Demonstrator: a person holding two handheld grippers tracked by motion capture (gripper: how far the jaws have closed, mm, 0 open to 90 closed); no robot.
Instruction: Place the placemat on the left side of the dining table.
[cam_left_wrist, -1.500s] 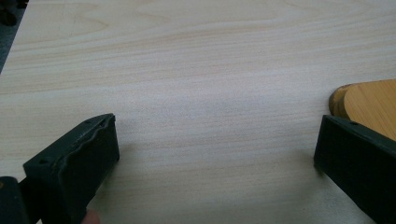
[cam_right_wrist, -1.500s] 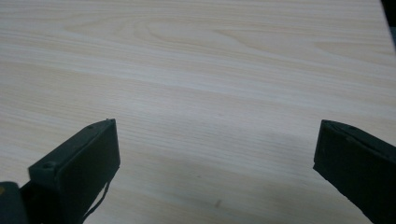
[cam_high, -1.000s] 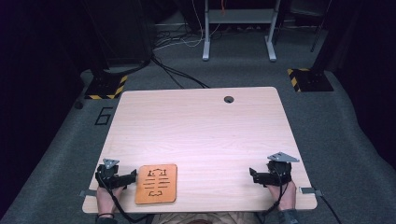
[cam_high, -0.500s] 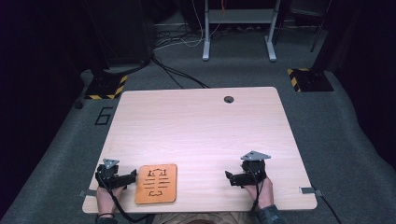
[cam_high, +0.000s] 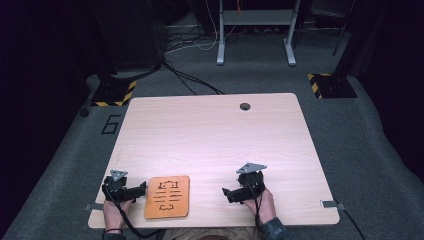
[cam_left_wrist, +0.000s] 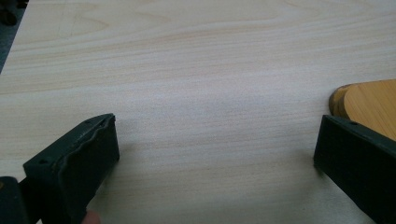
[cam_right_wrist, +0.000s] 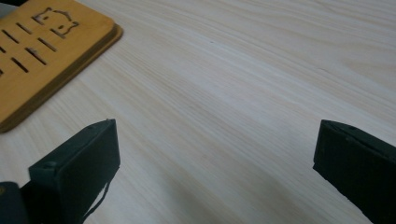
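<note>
Dark floor and trailing cables surround a pale wooden table (cam_high: 210, 140), bare except for one flat wooden board (cam_high: 167, 196) with slots cut through it, lying near the person's edge toward the left. The left gripper (cam_high: 142, 189) rests low on the table just beside the board's left edge, jaws spread wide; in the left gripper view the board's rounded corner (cam_left_wrist: 364, 105) sits right behind one jaw, so that side looks lined up to catch the edge. The right gripper (cam_high: 226, 194) is near the board's other side but apart from it, pointing toward it with jaws likewise spread and nothing between them; in the right gripper view the board (cam_right_wrist: 46, 56) lies ahead and off to one side. Both hands are low at the near edge, seemingly because the board is thin and flat, best taken from its sides. Neither gripper holds it yet.
</note>
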